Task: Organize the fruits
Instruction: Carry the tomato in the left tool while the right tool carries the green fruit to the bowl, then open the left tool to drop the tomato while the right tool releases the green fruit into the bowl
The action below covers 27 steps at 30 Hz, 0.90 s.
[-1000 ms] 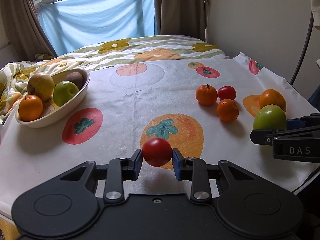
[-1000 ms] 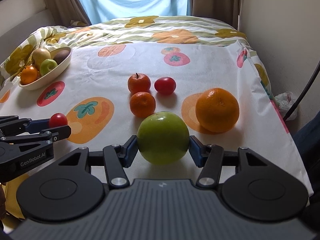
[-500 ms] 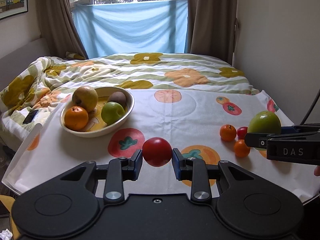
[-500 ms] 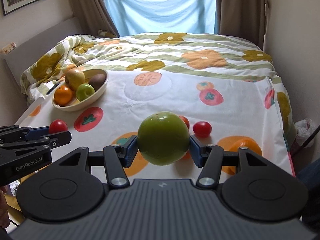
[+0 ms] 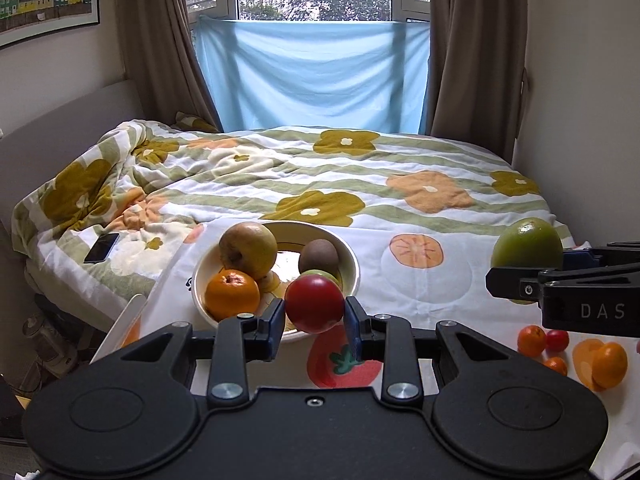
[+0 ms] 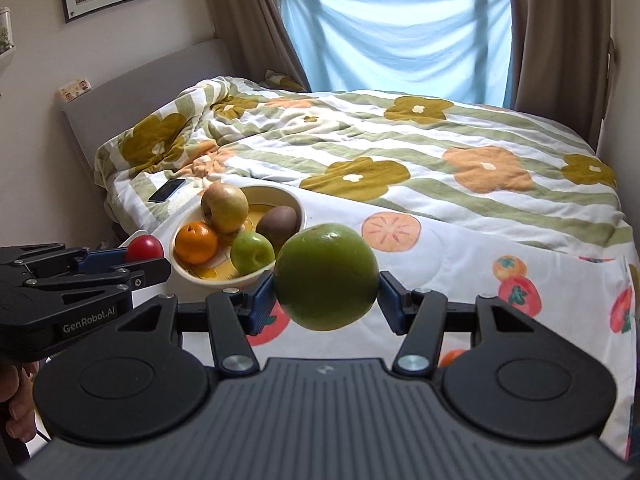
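Left wrist view puts the left gripper (image 5: pixel 315 322) at the near rim of the cream bowl (image 5: pixel 352 257), its blue-padded fingers (image 5: pixel 275 323) closed narrowly on a red tomato (image 5: pixel 314 303) that hangs in the air in front of the bowl. Inside the bowl lie a yellow-brown apple (image 5: pixel 248 248), an orange (image 5: pixel 232 295), a brown kiwi (image 5: pixel 319 255) and a small green apple (image 6: pixel 253 253), which the tomato mostly hides in this view. At the right edge the right gripper (image 5: pixel 528 276) shows side-on, carrying a large green fruit (image 5: pixel 527 245) above the fruit-printed cloth (image 5: pixel 424 280). Lower right on that cloth sit two small oranges (image 5: pixel 531 340), a small red tomato (image 5: pixel 557 340) and a larger orange (image 5: pixel 609 365), all well apart from the bowl. From the right wrist view, the right gripper (image 6: pixel 326 300) has its fingers (image 6: pixel 261 300) spread wide and pressed on both sides of the large green fruit (image 6: pixel 326 277), held clear of the cloth just right of the bowl (image 6: pixel 300 206). The left gripper (image 6: pixel 138 262) enters from the left with the red tomato (image 6: pixel 144 249) between its tips, just beside the bowl's left rim. A dark phone (image 6: pixel 167 190) lies on the floral duvet (image 6: pixel 400 152) behind the bowl.
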Each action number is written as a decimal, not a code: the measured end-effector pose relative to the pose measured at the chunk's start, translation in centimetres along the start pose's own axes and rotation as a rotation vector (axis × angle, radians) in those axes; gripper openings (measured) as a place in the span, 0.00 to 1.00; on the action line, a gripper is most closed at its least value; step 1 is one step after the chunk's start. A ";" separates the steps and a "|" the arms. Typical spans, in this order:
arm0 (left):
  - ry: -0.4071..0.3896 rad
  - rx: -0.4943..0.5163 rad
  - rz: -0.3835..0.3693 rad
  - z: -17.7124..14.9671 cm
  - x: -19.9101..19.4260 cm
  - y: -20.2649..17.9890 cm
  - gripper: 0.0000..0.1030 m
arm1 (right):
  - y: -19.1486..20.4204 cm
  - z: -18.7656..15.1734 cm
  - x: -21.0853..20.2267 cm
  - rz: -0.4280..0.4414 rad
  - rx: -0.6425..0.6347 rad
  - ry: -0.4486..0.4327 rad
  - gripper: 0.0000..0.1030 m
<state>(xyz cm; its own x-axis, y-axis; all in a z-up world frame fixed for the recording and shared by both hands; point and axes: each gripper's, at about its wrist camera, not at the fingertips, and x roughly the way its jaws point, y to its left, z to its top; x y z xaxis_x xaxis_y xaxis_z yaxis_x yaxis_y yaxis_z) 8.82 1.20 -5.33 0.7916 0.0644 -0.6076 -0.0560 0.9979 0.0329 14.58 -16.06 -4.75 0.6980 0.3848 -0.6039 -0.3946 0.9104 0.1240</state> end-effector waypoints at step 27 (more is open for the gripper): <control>0.206 0.183 -0.092 2.9 15.2 4.1 0.35 | 3.7 7.5 17.7 0.018 -0.015 0.109 0.68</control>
<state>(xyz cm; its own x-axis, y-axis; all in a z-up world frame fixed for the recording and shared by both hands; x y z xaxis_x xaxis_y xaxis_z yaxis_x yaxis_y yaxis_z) 22.38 6.33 -12.13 0.6468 -0.0102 -0.7626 0.1355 0.9855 0.1017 29.95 -4.70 -9.04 0.6218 0.3811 -0.6842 -0.4155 0.9011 0.1243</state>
